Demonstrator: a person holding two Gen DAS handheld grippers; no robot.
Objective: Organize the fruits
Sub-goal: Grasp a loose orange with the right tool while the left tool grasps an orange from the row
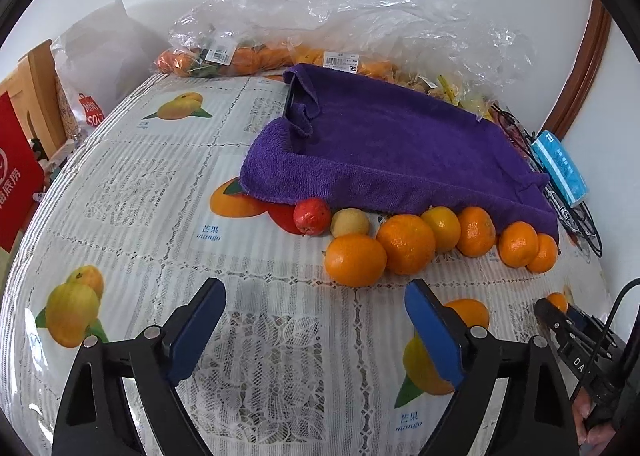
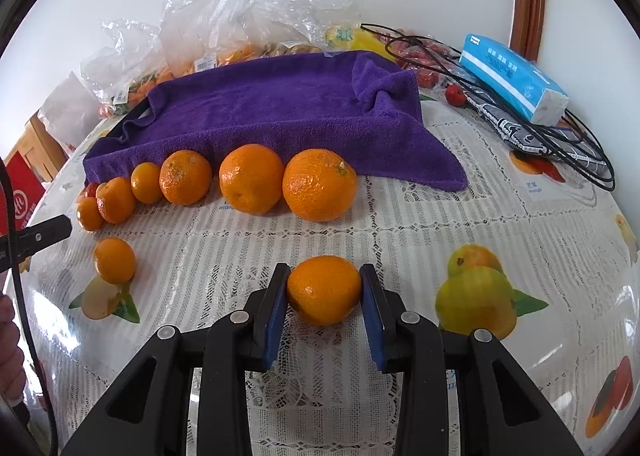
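A white wall backs the bench (image 2: 420, 216), which wears a lace cloth printed with mangoes; a purple towel (image 2: 280, 112) lies across its middle, with a row of oranges (image 2: 251, 178) along the towel's near edge; the right gripper (image 2: 324, 298) has its fingers clenched on a small orange (image 2: 323, 290) just above the cloth; the left gripper (image 1: 316, 330) hovers with fingers spread wide, grasping nothing; a blue tissue pack (image 2: 514, 78) sits at the far right.

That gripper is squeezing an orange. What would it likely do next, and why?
Probably lift it toward the purple towel. The right hand-held gripper is shut on the orange, while the other oranges sit lined up along the towel's front edge.
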